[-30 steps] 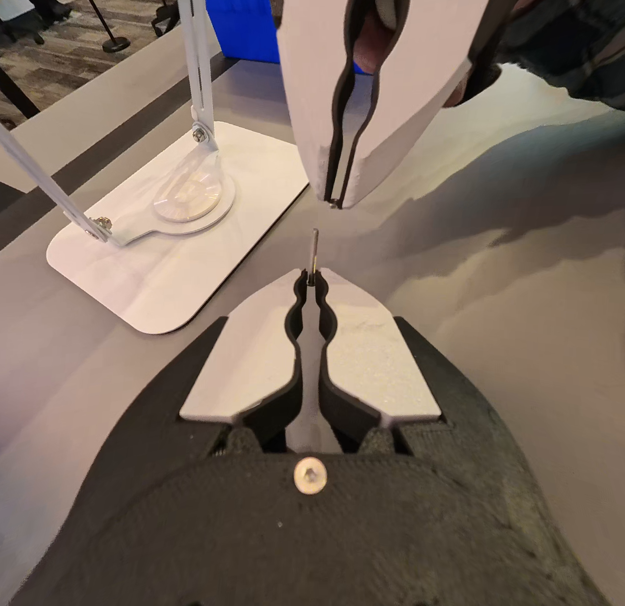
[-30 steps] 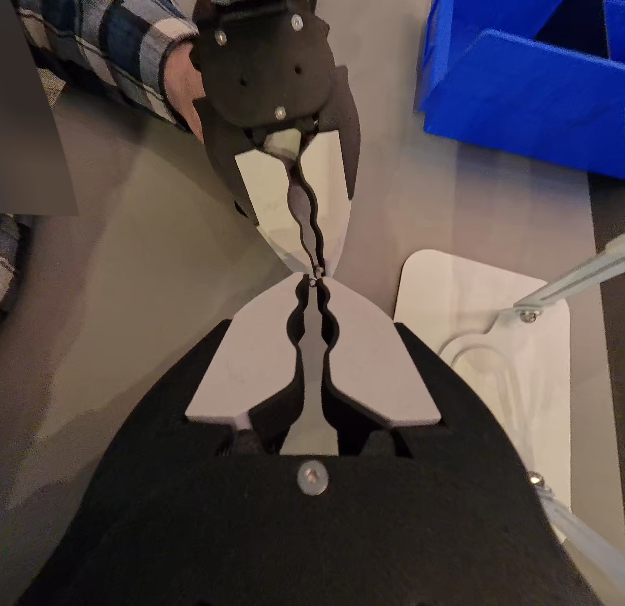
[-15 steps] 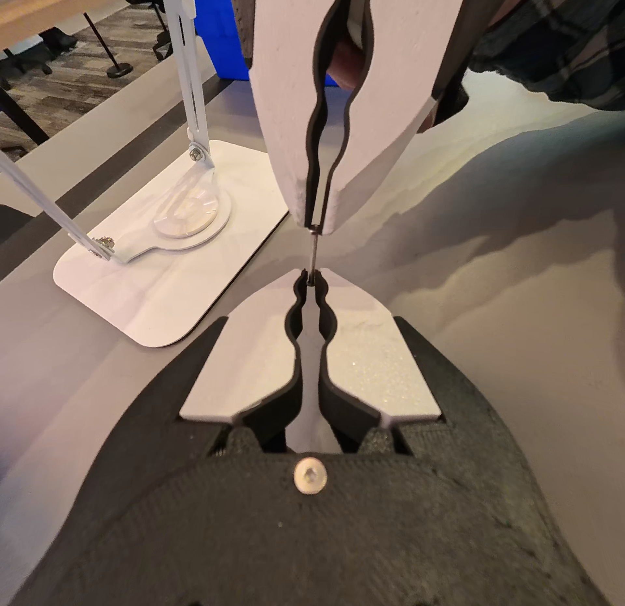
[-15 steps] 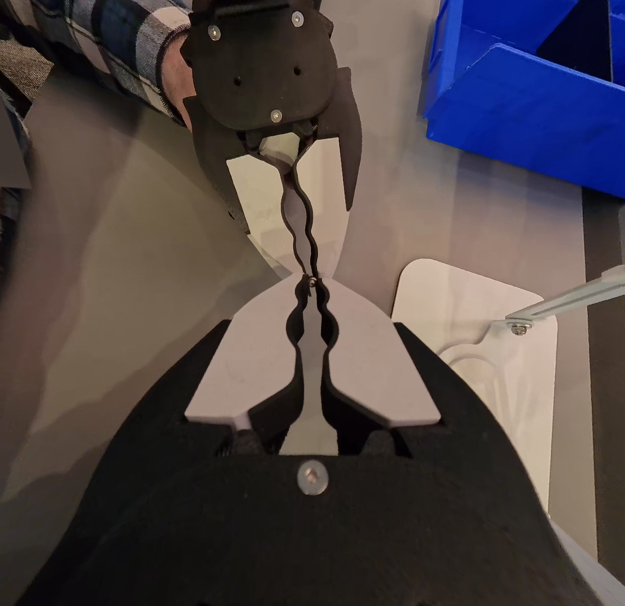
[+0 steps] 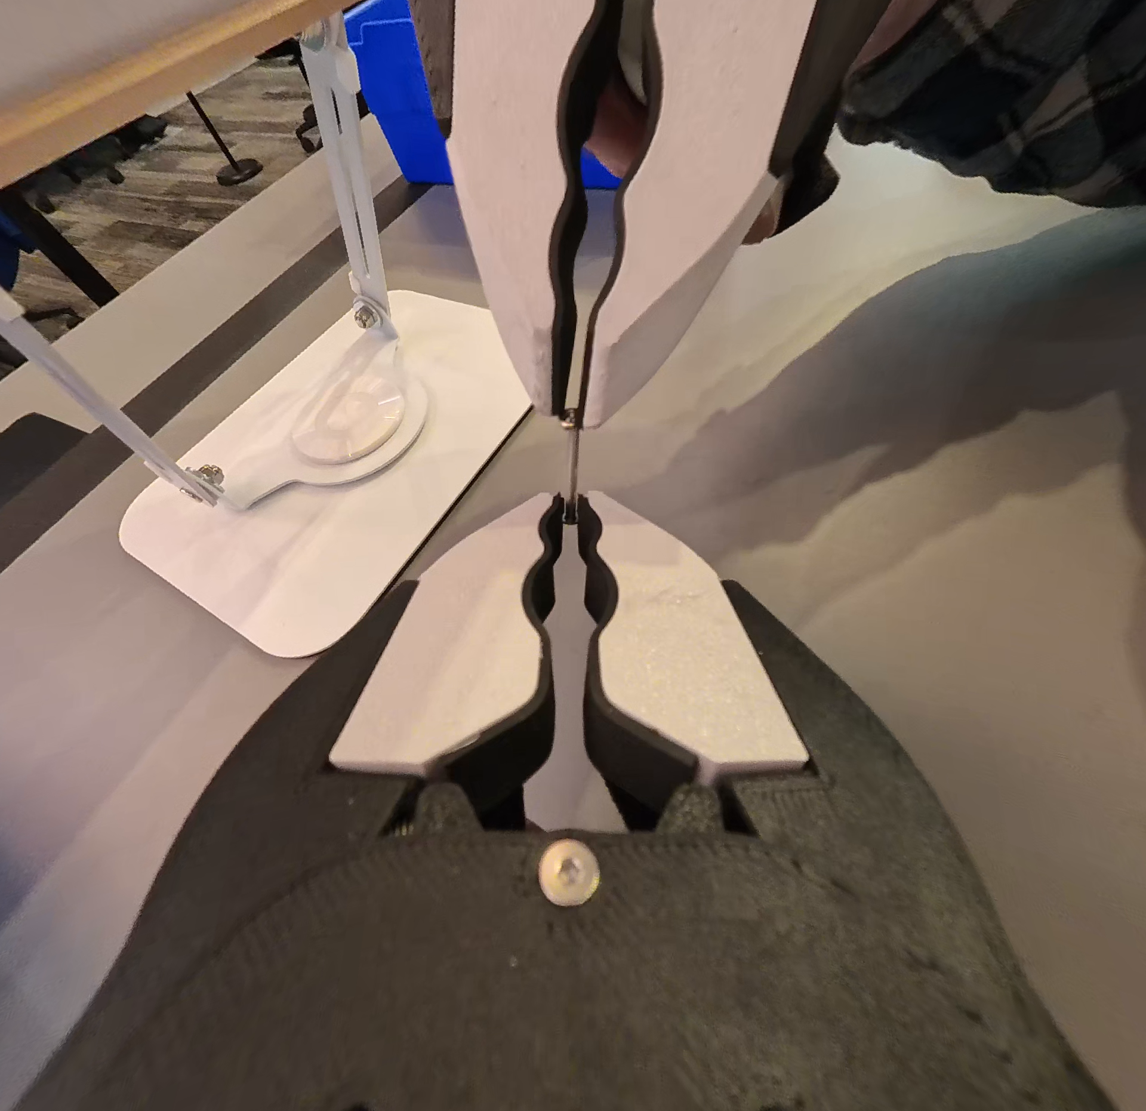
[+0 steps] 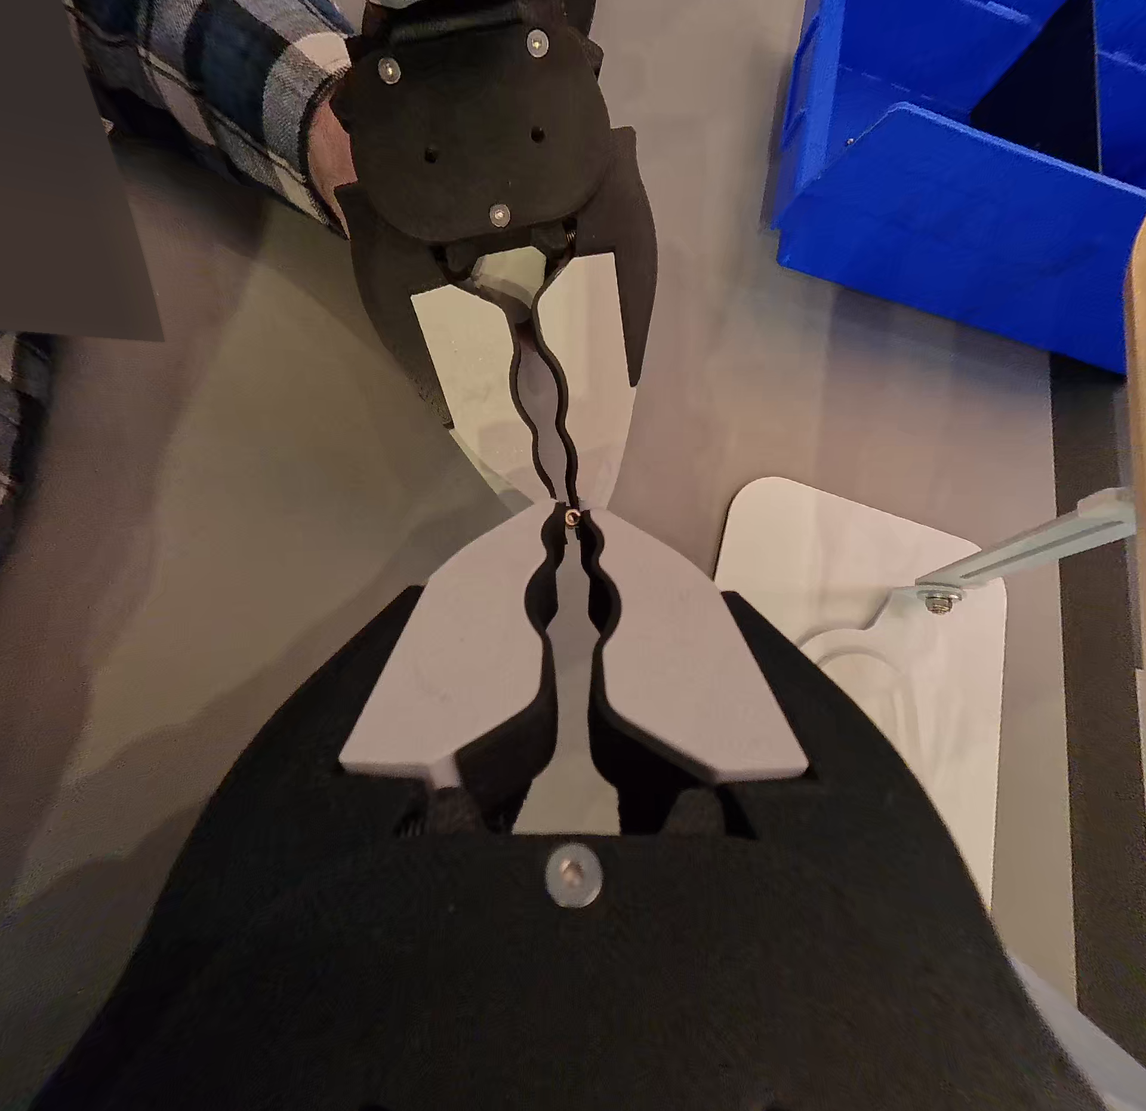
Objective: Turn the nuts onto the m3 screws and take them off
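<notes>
The two tools meet tip to tip above the grey counter. The left tool points forward and slightly up, its fingers nearly together and pinching the lower end of a thin metal screw, which stands upright out of its tips. The right tool comes down from above, steeply tilted, its white fingers drawn in on a small metal nut sitting at the top end of the screw. Seen along the right tool, the nut shows as a small bright ring between the black pads, with the left tool reaching in from the far side, tips just touching the right ones. A hand in a plaid sleeve holds the left tool from behind, wrist bent inward.

Just to one side lies a white base plate with slim white stand arms bolted to it. A blue bin sits farther back on the counter.
</notes>
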### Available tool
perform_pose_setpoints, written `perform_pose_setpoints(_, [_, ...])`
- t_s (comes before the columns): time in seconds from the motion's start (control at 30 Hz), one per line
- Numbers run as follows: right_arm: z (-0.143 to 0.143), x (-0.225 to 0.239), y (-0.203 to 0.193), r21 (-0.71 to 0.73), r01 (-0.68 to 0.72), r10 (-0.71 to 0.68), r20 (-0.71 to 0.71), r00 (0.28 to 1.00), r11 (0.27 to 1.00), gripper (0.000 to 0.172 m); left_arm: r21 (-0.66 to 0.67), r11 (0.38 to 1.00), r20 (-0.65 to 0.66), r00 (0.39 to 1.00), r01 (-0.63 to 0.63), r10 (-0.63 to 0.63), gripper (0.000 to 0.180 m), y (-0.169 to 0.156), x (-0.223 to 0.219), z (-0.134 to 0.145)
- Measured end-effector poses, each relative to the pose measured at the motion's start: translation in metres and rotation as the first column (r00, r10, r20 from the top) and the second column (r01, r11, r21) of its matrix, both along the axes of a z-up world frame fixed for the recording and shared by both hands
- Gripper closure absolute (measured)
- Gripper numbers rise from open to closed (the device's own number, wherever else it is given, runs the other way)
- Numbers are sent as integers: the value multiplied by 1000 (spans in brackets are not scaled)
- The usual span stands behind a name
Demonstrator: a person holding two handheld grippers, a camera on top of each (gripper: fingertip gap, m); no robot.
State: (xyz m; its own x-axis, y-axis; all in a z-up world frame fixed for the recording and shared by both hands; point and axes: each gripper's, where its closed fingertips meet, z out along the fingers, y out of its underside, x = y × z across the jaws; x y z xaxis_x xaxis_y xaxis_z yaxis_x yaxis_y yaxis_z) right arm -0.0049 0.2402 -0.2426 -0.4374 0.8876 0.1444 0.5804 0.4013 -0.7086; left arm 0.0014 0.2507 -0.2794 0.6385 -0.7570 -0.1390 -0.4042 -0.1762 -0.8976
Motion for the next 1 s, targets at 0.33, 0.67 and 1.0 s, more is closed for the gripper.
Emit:
perform_pose_setpoints(0.33, [7,0,-2,-17,-3,3,-33,999,1000,167,12,1000,48,999,8,-8,177,-1,1,7])
perform_pose_setpoints(0.67, [11,2,-4,-29,-19,17,-68,998,999,167,24,999,77,996,32,-33,177,-4,4,12])
perform_pose_setpoints(1.0, [17,1,-6,-68,-18,9,-123,992,998,167,46,998,98,995,32,-36,177,-5,7,16])
